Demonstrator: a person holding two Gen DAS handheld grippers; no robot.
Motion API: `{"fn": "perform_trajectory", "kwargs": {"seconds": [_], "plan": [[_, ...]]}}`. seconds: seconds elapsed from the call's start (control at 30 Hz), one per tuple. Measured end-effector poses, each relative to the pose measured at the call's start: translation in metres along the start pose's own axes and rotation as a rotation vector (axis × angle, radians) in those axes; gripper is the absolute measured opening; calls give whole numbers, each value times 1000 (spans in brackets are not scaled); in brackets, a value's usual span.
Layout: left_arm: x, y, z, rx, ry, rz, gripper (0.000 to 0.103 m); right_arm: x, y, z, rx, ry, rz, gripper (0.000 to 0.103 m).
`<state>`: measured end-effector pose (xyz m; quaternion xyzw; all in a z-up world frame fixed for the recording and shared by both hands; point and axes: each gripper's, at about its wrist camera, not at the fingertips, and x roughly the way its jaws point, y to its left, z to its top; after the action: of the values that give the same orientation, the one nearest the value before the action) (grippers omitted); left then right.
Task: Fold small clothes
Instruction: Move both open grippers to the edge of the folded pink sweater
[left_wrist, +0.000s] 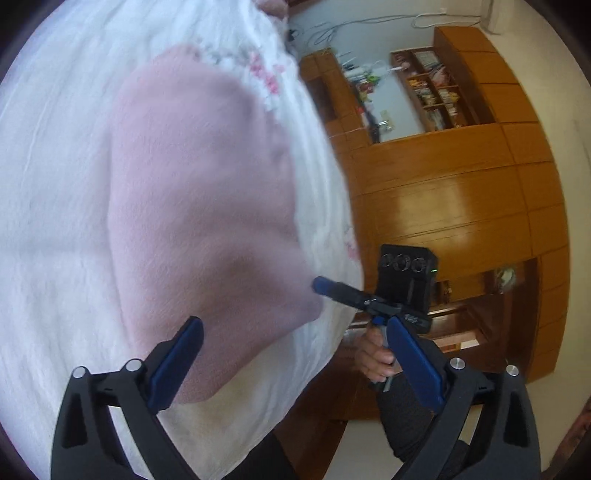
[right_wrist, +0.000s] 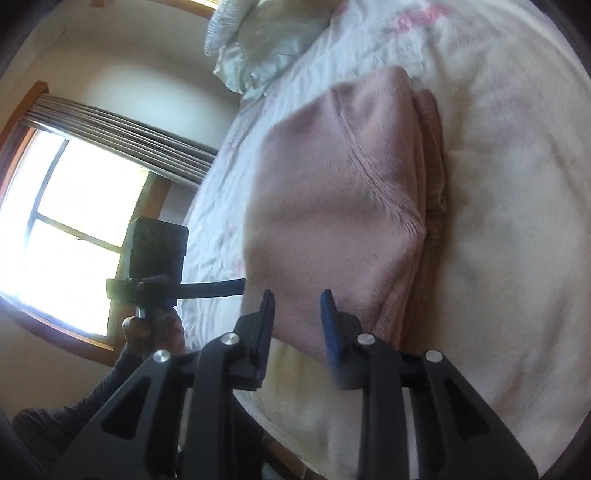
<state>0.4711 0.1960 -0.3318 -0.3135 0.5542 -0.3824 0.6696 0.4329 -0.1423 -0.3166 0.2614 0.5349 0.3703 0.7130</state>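
One pink garment (left_wrist: 199, 192) fills the middle of the frame, lying on one white bedspread (left_wrist: 55, 184), and one pale pillow (right_wrist: 266, 40) sits at the top centre of the right wrist view. Two grippers show: the left gripper (left_wrist: 291, 360) at the bottom of its own view, and the right gripper (right_wrist: 297, 317) likewise, each held by one hand (left_wrist: 375, 356). One window (right_wrist: 66, 236) is at the left, and one wooden cabinet wall (left_wrist: 461, 192) at the right.

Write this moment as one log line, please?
task: fold small clothes | pink garment: folded on white bedspread | left gripper: open, near garment edge | right gripper: open, empty
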Motion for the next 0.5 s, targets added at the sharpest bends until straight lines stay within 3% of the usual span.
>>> {"fn": "perform_trajectory", "kwargs": {"seconds": [0.03,0.07,0.13,0.17,0.23,0.3,0.4,0.5], "plan": [[7,11,-5,-28,22,65,99,10,-11,-2,27,20,-40,13],[9,18,-9,-38,19,77,99,15,-22,-4,42,27,-78,2],[2,24,-14,-70,-23,31,99,5,-32,-7,66,10,-62,0],[-5,23,-15,-88,-47,4,99,-8,-28,-6,55,-14,-40,12],[-23,16,-24,-70,-75,-49,99,-32,-20,3,45,-67,27,69],[-35,18,-31,-39,-88,-54,99,-54,-27,22,83,-112,60,89],[-35,45,-32,-97,-62,8,99,-54,-57,62,175,-88,107,89],[-33,66,-34,-175,-40,-34,99,-30,-82,98,230,-37,132,89]]}}
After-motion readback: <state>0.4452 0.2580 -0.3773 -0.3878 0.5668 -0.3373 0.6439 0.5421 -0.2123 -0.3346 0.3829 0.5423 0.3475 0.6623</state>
